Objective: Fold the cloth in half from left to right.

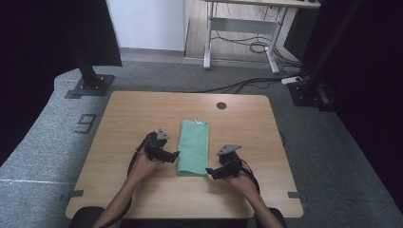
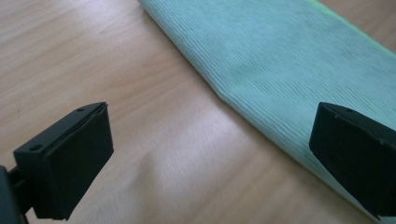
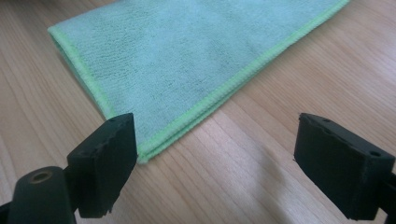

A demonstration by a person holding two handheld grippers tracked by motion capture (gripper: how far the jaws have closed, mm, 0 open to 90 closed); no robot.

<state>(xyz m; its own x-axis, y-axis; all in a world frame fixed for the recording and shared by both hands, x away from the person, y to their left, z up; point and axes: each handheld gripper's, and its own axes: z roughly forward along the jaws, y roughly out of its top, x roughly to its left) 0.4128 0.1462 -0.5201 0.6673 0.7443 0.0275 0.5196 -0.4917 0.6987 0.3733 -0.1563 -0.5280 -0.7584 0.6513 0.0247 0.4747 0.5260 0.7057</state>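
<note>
On the tabletop (image 1: 142,114), near the middle: a green cloth (image 1: 194,147), folded long and flat, ready for another fold. Just left of it, the left gripper (image 1: 172,156), low and tilted toward the cloth's long side, fingers (image 2: 70,163) wide apart, nothing between. By the near right corner, the right gripper (image 1: 211,172), fingers (image 3: 105,163) also wide, holding nothing.

I see the folded green microfibre cloth (image 1: 194,147) lying lengthwise near the middle of the light wooden table (image 1: 123,118). My left gripper (image 1: 175,155) sits just beside its left edge, my right gripper (image 1: 209,171) just beside its near right corner. A round black grommet hole (image 1: 221,105) lies behind the cloth, near the far edge.
</note>
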